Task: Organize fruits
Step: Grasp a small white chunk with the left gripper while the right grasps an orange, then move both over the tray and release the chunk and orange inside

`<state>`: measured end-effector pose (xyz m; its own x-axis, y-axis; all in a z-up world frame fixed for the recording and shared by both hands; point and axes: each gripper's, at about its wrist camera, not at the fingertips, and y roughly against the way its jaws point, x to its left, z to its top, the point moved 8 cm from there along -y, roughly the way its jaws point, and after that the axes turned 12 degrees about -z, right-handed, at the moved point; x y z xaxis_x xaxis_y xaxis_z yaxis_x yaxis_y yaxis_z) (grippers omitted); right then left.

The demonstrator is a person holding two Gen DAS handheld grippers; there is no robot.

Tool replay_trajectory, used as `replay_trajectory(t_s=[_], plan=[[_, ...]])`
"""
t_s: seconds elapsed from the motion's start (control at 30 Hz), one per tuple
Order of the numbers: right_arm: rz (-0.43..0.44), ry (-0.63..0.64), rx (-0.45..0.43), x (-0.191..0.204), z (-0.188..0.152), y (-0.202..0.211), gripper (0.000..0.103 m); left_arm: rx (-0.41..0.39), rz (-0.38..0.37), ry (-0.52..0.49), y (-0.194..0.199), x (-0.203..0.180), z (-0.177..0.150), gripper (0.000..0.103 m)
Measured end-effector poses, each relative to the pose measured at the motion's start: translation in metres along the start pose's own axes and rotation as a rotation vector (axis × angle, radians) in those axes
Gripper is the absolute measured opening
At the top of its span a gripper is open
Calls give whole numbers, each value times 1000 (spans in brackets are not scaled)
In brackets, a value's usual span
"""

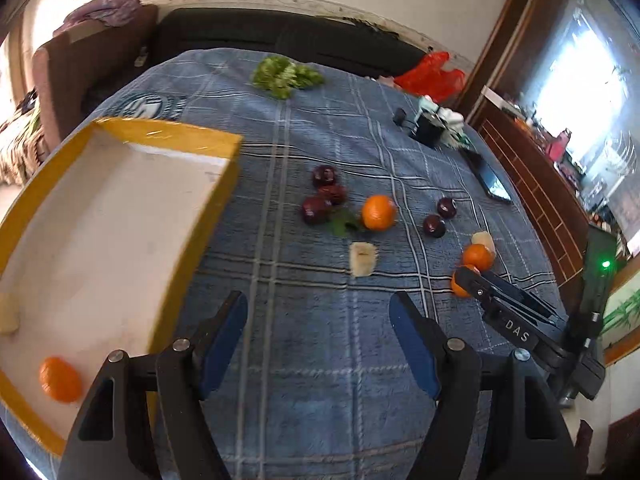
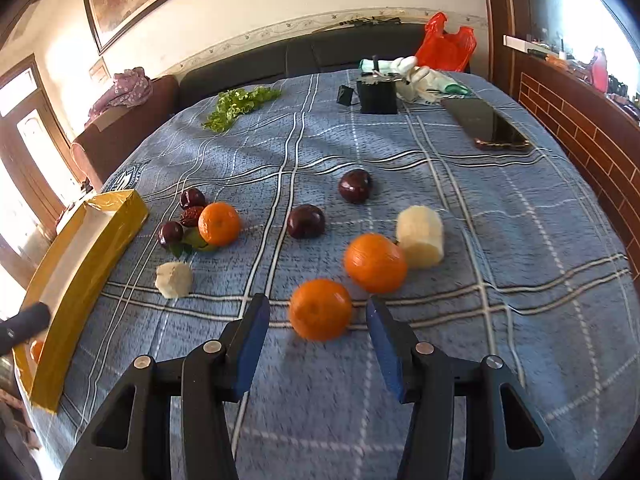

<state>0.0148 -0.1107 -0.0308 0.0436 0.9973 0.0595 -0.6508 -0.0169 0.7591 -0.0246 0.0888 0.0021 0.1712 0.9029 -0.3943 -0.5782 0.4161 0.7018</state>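
Fruits lie scattered on the blue plaid cloth [image 2: 500, 240] in front of you. Your right gripper [image 2: 318, 322] has its jaws spread wide, and the nearest orange [image 2: 320, 309] sits on the cloth between the two blue pads [image 2: 251, 344], touching neither as far as the right wrist view shows. A second orange [image 2: 375, 263] lies just beyond it at 1 o'clock, touching a pale peeled fruit chunk [image 2: 420, 237]. Two dark plums [image 2: 305, 221] rest apart further out, around 12 o'clock.

Toward 10 o'clock in that same view you have a third orange [image 2: 219, 223] beside a small cluster of dark plums and a red date [image 2: 192, 216], with green leaves under them. A smaller pale chunk [image 2: 174, 279] lies nearer to you, at about 10 o'clock.

Your left gripper [image 1: 318, 336] hovers over bare cloth with its jaws wide and nothing between them. At 9 o'clock of it stands the yellow-rimmed tray [image 1: 168, 130], which holds one orange [image 1: 60, 379] near its close corner and a pale piece [image 1: 8, 314] at the picture's left edge.

At the cloth's far side you can see a bunch of lettuce [image 2: 240, 106], a black box [image 2: 378, 96], a phone [image 2: 486, 124] and a red plastic bag [image 2: 446, 44].
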Motion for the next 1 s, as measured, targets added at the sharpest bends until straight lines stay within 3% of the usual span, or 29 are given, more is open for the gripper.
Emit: replay_trajectory(t_s=[0.13,0.33,0.37,0.43,0.53,0.77,1.0], plan=[[21,1,-6,5,2,-5,54,33,13,-17,-40,-5,11,72],[34,-19,11,0,-1,-10,41,60,38,-96,-78,-12,17,70],[34,-18,13,0,-2,-11,40,70,42,-112,-84,-14,16,66],[37,-16,17,1,-3,-11,39,88,52,-128,-94,-16,15,31],[45,-14,20,2,-4,-12,38,79,49,-134,-96,-17,14,15],[80,-13,9,4,-4,-7,38,7,28,-75,-62,-11,15,15],[92,27,-48,19,-4,13,38,-114,20,28,26,28,18,15]])
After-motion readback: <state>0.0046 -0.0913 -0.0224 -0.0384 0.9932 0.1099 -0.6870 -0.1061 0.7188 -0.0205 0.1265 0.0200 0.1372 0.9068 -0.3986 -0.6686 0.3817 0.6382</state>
